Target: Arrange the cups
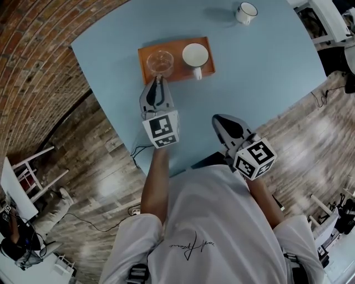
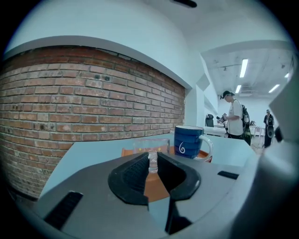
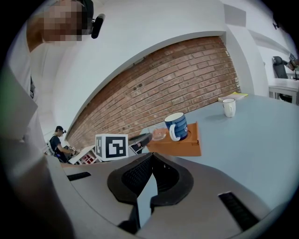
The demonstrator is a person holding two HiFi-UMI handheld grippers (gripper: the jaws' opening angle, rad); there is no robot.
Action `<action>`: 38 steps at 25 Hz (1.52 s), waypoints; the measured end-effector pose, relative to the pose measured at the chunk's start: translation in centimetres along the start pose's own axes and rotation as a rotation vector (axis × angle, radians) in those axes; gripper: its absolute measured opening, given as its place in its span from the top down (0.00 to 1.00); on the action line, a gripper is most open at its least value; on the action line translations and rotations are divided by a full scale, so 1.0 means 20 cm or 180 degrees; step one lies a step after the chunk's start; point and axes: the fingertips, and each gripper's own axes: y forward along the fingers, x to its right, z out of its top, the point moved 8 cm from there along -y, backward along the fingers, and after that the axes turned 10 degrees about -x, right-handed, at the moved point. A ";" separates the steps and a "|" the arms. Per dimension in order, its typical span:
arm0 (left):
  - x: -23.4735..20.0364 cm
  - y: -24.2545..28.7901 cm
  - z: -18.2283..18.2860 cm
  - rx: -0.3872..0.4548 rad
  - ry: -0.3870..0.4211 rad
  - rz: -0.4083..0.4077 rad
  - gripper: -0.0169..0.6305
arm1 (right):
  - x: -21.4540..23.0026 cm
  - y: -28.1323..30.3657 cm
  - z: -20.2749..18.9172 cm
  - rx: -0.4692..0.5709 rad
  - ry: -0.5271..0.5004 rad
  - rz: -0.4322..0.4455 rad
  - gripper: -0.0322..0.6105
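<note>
Head view, tabletop: a pale blue tabletop [image 1: 266, 66] carries an orange tray [image 1: 177, 44] toward 12 o'clock.
Head view, cups: a clear glass cup [image 1: 160, 61] sits on the tray's 9 o'clock side and a blue mug [image 1: 195, 55], white inside, on its 3 o'clock side. A white mug [image 1: 246, 13] stands well apart at 1 o'clock.
Head view, grippers: the left gripper [image 1: 158, 83] reaches the glass cup from 6 o'clock. The right gripper [image 1: 217, 119] is over the tabletop's near edge, at 5 o'clock from the tray.
Left gripper view, fingers: the dark fingers [image 2: 131, 175] pinch the glass cup's clear handle at their tips. The cup's bowl is straight ahead and the blue mug is at 1 o'clock on the tray.
Right gripper view, fingers: the fingers [image 3: 135, 175] are closed together with nothing between them.
Right gripper view, beyond: the tray with both cups is at 12 o'clock, the white mug at 2 o'clock, and the left gripper's marker cube [image 3: 111, 147] at 10 o'clock.
</note>
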 end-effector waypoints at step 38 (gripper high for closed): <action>0.09 0.04 -0.10 0.0096 0.0024 0.0399 0.89 | 0.03 0.00 -0.05 -0.0122 0.0071 -0.0078 0.92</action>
